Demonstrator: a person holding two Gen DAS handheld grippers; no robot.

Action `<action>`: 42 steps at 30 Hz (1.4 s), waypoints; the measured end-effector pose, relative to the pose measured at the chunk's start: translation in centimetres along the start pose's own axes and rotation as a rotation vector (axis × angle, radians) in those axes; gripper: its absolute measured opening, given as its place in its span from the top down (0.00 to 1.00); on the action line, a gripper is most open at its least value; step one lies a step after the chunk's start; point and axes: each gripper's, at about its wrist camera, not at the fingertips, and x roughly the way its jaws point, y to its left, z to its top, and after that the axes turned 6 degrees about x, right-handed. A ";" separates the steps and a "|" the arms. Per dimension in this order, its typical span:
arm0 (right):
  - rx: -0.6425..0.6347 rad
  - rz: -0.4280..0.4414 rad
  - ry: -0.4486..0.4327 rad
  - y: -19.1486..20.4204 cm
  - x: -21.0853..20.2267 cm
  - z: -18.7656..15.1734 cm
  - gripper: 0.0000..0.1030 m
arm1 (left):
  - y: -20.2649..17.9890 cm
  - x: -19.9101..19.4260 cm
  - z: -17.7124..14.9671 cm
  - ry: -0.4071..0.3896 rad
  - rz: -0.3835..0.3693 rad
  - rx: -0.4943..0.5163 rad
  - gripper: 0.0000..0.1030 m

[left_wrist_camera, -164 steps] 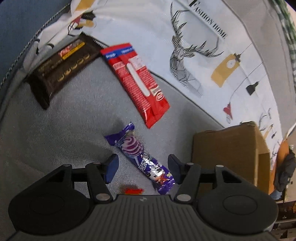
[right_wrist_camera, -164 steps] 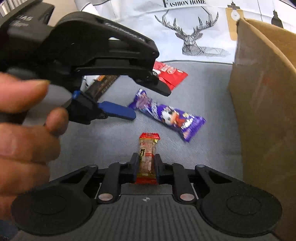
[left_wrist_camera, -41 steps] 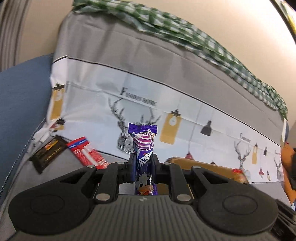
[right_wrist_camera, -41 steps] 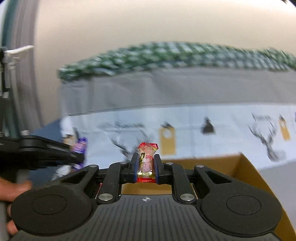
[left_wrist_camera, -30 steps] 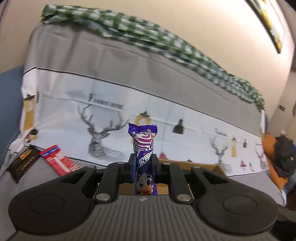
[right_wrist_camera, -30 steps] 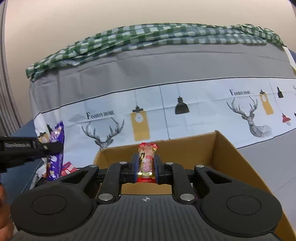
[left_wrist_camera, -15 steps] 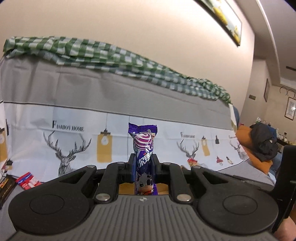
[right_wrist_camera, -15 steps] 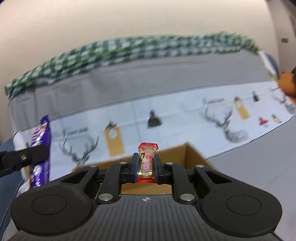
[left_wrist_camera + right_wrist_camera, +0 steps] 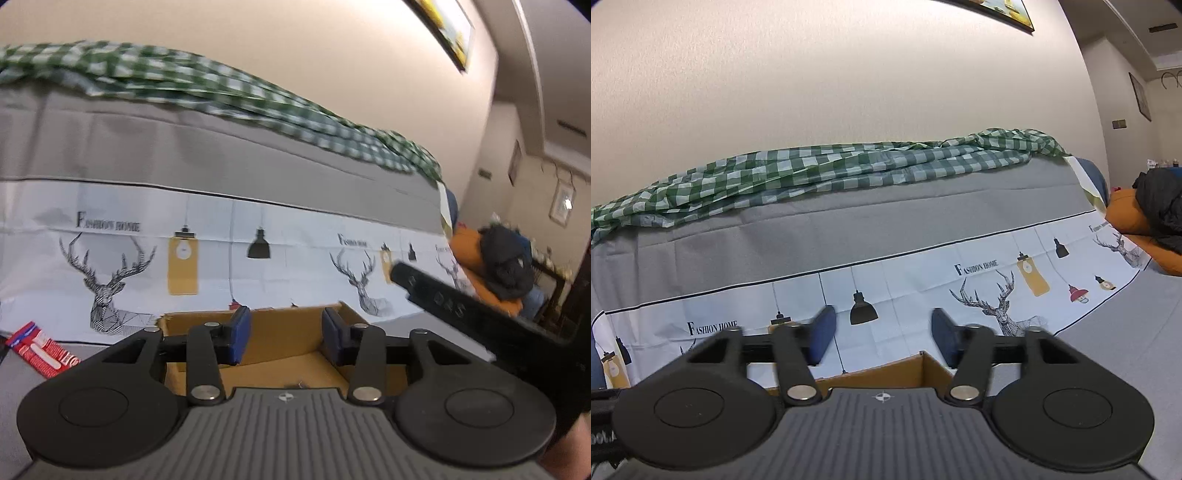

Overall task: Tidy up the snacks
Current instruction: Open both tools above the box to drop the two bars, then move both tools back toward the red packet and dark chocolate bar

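- While both tools hung over the cardboard box (image 9: 288, 334), the left hand-held gripper (image 9: 286, 334) stood released, its blue pads apart with nothing between them; its jaws had just been opening.
- The right hand-held gripper (image 9: 882, 334) was likewise released and empty, its jaws also just opened, with only a corner of the box rim showing beneath it.
- Neither snack that had been carried showed in either view; the bit of box floor visible between the left pads looked bare, so I judged the snacks had dropped somewhere hidden under the tool bodies, though I could not confirm they landed inside.
- A red packet (image 9: 42, 349) lay on the grey sofa seat (image 9: 14, 398) to the left of the box, well apart from it, not yet put away.
- The right tool's black arm crossed the right side of the left wrist view, near the left tool, so a careless pull-back could knock the two together.
- A light wrapper might cling to a pad and get dragged back out, or slide over the low box wall.
- The box sat on soft upholstery, so a bump from either tool could tilt or shift it and spill what was inside.
- Reaching for the red packet with the view pointing so level risked a blind, badly aimed grasp.
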 end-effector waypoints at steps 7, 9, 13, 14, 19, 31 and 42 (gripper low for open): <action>0.004 0.034 0.043 1.8 0.5 -0.3 0.39 | 3.8 -1.3 0.5 -0.055 0.116 -0.079 0.57; 0.000 0.057 0.066 2.7 0.8 -0.5 0.39 | 4.5 -1.8 0.8 -0.050 0.180 -0.041 0.61; 0.008 0.098 0.109 4.8 1.5 -1.1 0.40 | 7.9 -1.3 2.9 0.017 0.226 -0.019 0.61; 0.023 0.107 0.122 5.2 1.6 -1.2 0.40 | 9.0 -0.9 3.6 0.032 0.248 -0.019 0.62; 0.029 0.184 0.156 7.9 1.6 -1.5 0.45 | 13.9 -0.8 2.2 0.035 0.448 0.014 0.66; 0.007 0.435 0.412 14.0 2.6 -3.9 0.58 | 25.2 2.1 -1.6 0.291 0.575 -0.065 0.46; -0.032 0.512 0.577 17.3 2.9 -7.0 0.46 | 26.0 6.0 -6.0 0.479 0.660 0.054 0.29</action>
